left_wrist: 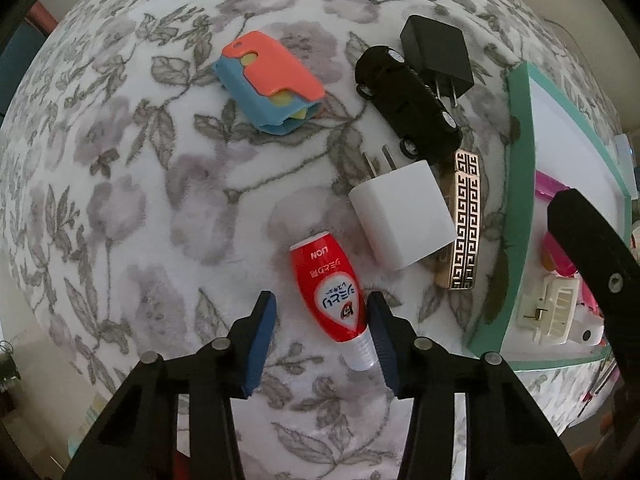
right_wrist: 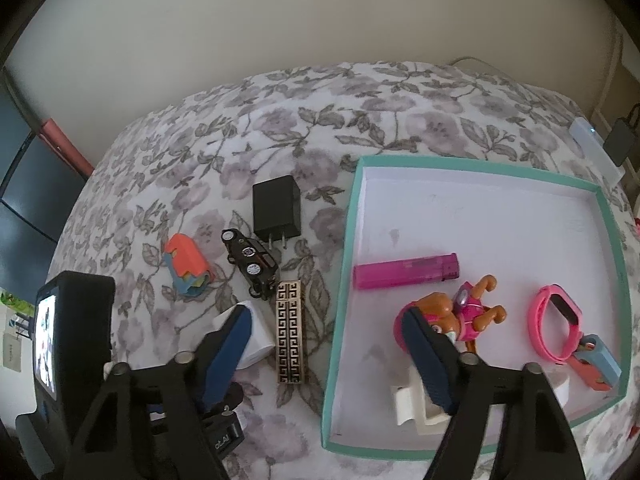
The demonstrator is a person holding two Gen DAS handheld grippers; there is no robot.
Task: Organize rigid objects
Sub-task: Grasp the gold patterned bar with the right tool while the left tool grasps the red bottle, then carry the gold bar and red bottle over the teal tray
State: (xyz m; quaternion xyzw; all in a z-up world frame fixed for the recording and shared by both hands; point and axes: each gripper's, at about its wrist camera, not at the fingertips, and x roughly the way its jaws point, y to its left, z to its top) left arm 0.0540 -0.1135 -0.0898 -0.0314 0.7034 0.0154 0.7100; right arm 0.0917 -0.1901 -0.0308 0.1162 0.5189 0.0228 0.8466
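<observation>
We see a floral blanket filling most of both frames, with a plain pale wall behind it across the top of the right wrist view. At that view's far right edge, a small dark box hangs on a cord.

Soft, even daylight; fisheye bends edges, corners dark.

We had the shallow teal-rimmed cardboard tray on the right of the floral bedspread, holding a translucent pink plastic lighter. Left of it lay a gold key-patterned bar, behind that a black toy car.
</observation>
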